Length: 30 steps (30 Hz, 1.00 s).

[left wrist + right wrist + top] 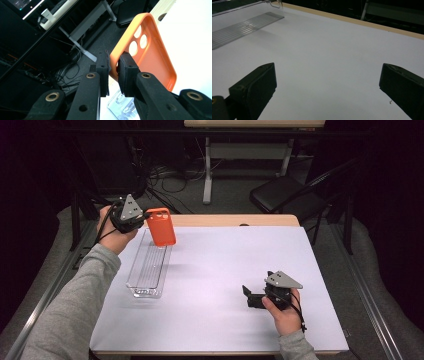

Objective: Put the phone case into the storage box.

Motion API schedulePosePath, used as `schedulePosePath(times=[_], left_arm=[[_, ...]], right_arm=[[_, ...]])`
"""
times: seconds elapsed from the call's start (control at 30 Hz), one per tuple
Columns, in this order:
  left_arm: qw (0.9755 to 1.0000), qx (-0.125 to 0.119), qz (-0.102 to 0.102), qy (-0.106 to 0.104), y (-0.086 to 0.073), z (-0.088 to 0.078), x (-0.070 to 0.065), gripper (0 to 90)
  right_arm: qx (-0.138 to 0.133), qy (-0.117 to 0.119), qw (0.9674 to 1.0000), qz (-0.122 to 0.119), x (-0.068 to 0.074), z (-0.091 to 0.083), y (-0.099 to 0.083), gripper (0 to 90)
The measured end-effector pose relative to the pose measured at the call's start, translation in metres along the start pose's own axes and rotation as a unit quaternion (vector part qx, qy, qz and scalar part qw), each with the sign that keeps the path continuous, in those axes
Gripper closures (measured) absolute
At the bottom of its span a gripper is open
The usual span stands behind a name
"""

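Note:
An orange phone case (161,226) hangs in the air over the far end of a clear plastic tray (147,268) at the table's left. My left gripper (141,218) is shut on the case's edge; in the left gripper view the two black pads (126,72) pinch the rim of the orange phone case (150,52), whose open inside and camera holes face the camera. My right gripper (248,296) rests low over the white table surface (225,270) at the front right, open, with nothing between its jaws. The right gripper view shows the right gripper (325,82) with its jaws spread wide over bare white surface.
The clear tray (242,27) lies lengthwise along the table's left side, its far end near the wooden back edge (225,220). Beyond the table stand a black folding chair (285,195) and a desk leg (207,170) with cables on the floor.

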<state>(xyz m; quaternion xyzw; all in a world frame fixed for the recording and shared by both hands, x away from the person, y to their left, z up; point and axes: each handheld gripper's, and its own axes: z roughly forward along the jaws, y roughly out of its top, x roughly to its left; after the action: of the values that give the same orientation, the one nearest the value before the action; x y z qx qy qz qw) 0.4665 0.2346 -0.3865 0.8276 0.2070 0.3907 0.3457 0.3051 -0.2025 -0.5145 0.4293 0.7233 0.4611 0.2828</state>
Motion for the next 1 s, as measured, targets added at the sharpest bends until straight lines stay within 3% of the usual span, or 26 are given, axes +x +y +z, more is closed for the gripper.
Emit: schedulePosePath(times=[0.57, 1.0], left_arm=[[0.9997, -0.003, -0.008, 0.023, -0.012, 0.006, 0.015, 80.0], [0.9995, 0.0, 0.0, 0.031, -0.02, 0.013, 0.022, 80.0]], right_arm=[[0.002, -0.008, 1.0, -0.003, -0.003, -0.002, -0.002, 1.0], [0.002, -0.015, 0.9999, 0.0, -0.006, -0.002, -0.004, 1.0]])
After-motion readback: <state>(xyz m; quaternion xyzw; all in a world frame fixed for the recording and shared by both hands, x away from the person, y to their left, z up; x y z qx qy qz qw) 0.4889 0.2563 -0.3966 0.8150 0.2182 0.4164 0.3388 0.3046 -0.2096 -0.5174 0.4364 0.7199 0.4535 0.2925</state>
